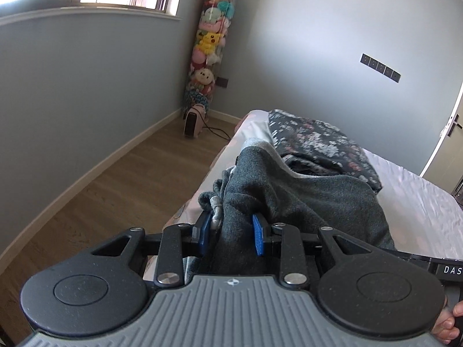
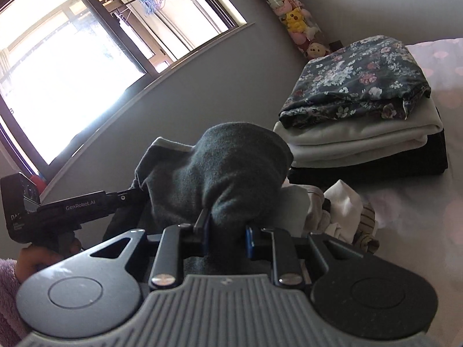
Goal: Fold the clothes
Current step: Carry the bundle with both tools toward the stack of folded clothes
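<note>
A dark grey fleece garment (image 1: 303, 199) with a pale lining hangs bunched between both grippers above the bed. My left gripper (image 1: 231, 231) is shut on a thick fold of it, the blue pads pressing from both sides. My right gripper (image 2: 227, 231) is shut on another bunch of the same grey garment (image 2: 228, 170). In the right wrist view the left gripper's body shows at the left, held by a hand in a fuzzy lilac sleeve (image 2: 8, 289). A folded stack sits beyond: a dark floral piece (image 2: 356, 78) on a cream one (image 2: 361, 138) on a black one (image 2: 405, 167).
The bed (image 1: 419, 196) has a pale sheet. Loose unfolded clothes (image 2: 344, 217) lie near the stack. A tall clear tube of plush toys (image 1: 208, 49) stands in the room's corner, with a small heater (image 1: 195, 121) and its cord on the wooden floor (image 1: 101, 190). A window fills the left wall.
</note>
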`<state>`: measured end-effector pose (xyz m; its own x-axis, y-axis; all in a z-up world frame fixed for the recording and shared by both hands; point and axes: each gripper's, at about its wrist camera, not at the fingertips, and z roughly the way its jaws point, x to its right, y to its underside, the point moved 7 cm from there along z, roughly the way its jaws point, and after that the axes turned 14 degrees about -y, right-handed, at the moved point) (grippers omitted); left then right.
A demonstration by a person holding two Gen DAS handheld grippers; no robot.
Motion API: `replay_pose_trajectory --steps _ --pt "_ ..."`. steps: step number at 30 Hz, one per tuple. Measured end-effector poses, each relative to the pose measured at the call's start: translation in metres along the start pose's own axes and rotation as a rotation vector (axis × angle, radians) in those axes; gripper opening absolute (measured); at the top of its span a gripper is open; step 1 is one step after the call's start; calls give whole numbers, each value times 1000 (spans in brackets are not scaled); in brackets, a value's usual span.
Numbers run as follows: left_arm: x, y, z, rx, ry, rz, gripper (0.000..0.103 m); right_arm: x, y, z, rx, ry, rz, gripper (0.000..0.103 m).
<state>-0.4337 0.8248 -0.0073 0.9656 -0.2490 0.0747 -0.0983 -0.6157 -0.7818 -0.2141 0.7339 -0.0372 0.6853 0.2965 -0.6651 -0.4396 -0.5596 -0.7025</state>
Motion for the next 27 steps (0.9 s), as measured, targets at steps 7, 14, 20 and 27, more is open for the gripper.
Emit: replay_pose_trajectory --steps 7,14,20,27 --pt "-14 18 16 -23 17 -28 35 31 10 17 -17 -1 30 26" --pt "-16 18 10 -22 -7 -30 37 28 11 18 -45 25 18 29" --pt "-13 11 -22 -2 -56 -26 39 7 0 8 -80 101 -35 38" --pt "-11 2 -88 69 -129 34 53 -32 -18 -28 -35 166 -133 42"
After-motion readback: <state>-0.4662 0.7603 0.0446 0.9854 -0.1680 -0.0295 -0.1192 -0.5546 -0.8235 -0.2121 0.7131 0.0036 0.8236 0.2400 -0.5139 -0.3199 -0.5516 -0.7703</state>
